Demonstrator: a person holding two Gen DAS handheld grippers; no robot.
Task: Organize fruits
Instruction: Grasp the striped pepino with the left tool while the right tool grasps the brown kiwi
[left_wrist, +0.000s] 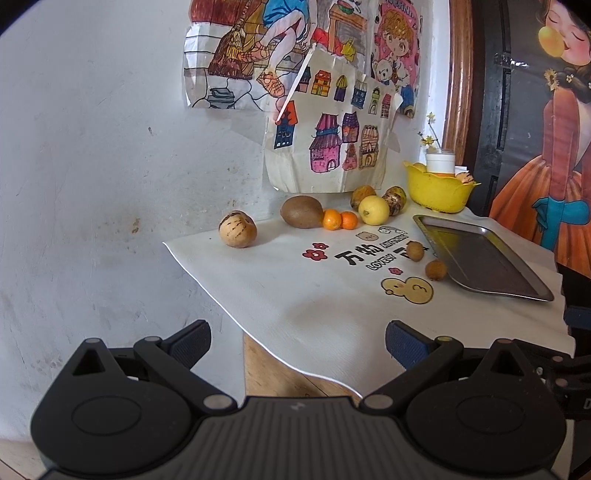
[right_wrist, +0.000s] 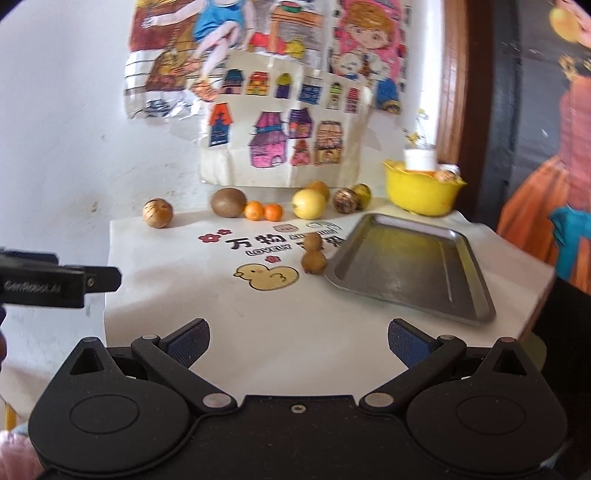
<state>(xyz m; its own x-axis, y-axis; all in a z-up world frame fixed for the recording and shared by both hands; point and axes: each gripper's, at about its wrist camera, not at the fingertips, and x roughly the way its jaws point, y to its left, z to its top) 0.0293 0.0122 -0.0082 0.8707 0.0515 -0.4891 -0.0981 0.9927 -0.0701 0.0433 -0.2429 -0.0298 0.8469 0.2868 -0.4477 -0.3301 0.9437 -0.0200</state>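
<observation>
We hold both tongs wide open and empty: the left gripper (left_wrist: 298, 345) and right gripper (right_wrist: 298, 343). Ahead of them, the rectangular steel tray (right_wrist: 424, 243) lies empty to the right. 2 small brown round fruits (right_wrist: 314, 254) sit just left of it; beyond, a brown kiwi (right_wrist: 228, 202) and 2 small oranges (right_wrist: 263, 211) line the wall.

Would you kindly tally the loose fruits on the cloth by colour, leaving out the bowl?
Brown or tan: 4 (round tan fruit, kiwi, two small brown fruits)
Orange: 3
Yellow: 1
Mottled: 2
Total: 10
</observation>
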